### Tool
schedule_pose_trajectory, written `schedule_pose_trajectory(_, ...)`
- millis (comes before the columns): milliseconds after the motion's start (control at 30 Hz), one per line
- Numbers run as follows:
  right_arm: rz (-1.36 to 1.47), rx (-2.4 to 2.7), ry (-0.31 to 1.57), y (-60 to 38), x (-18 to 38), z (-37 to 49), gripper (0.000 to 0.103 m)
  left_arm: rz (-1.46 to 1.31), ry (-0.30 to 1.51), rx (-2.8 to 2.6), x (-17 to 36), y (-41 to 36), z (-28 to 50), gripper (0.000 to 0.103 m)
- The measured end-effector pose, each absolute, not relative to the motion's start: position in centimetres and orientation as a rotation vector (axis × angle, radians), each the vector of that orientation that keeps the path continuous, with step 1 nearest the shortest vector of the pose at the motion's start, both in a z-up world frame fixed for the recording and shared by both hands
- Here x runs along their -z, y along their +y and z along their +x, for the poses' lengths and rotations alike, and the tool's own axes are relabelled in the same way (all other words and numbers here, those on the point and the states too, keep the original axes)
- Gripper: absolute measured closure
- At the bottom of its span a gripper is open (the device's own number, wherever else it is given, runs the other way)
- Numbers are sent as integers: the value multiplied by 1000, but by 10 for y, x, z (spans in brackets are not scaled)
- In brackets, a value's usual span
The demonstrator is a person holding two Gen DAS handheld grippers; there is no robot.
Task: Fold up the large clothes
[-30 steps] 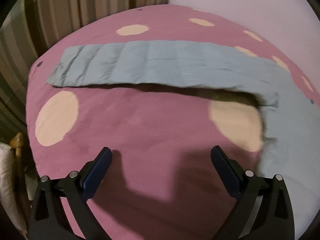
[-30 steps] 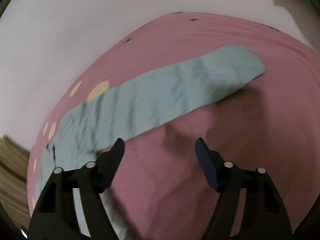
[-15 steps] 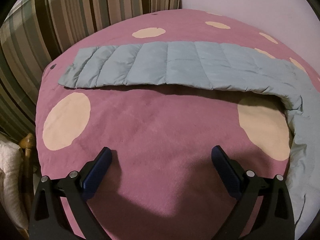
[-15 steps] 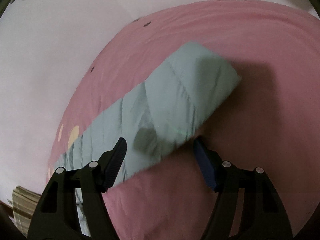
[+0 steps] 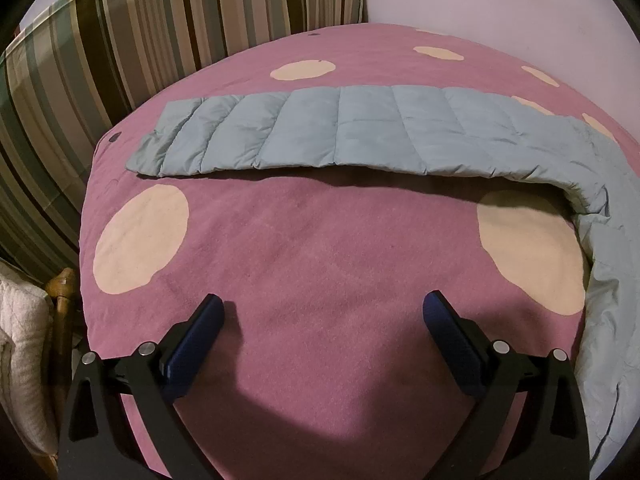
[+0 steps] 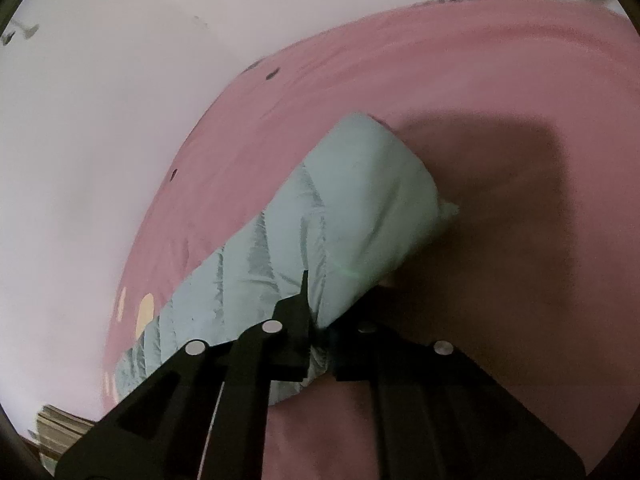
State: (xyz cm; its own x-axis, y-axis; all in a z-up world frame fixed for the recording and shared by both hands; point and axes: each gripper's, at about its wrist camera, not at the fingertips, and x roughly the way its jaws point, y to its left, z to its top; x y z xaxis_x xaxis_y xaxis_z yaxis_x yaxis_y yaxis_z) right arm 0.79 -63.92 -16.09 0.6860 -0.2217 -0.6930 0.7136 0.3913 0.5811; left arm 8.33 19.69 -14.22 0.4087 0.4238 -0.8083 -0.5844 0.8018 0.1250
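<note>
The right tongs (image 6: pixel 316 320) have just snapped closed on the near edge of the long pale-blue quilted padded garment (image 5: pixel 340 132) lying across the far side of the pink cream-spotted bed (image 5: pixel 320 260), while the left tongs (image 5: pixel 323 312) gape wide over bare cover.

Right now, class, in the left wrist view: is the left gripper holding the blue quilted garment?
No: the left gripper stands open over the pink spotted bedspread, apart from the blue quilted garment.
</note>
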Motion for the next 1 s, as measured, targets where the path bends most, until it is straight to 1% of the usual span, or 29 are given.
schedule_pose_trajectory(167,834,573,547,-609,119,37,99,-187,959,-640,143,197,84,4)
schedule_pose_trajectory(333,605,409,561,-528,69,91,99,-186,960,-640,144,198,84,4)
schedule_pose_trajectory(433,511,307,579,-468,53,125,99,-183,963,-641,144,199,85,4)
schedule_pose_trajectory(633,351,112,660,-351,48,196,99,-187,961,-640,144,197,84,4)
schedule_pose_trajectory(667,331,82,671,-328,47,194,99,-190,961,-637,145,198,84,4)
schedule_pose_trajectory(767,244,-3,717,-264,59,227,99,-196,960,-634,146,198,85,4)
schedule_pose_trajectory(833,214,-43,739,-236,68,206,99,-195,960,-635,145,199,84,4)
schedule_pose_trajectory(1000,148,-129,811,-178,84,220,99,-196,960,-633,146,199,84,4)
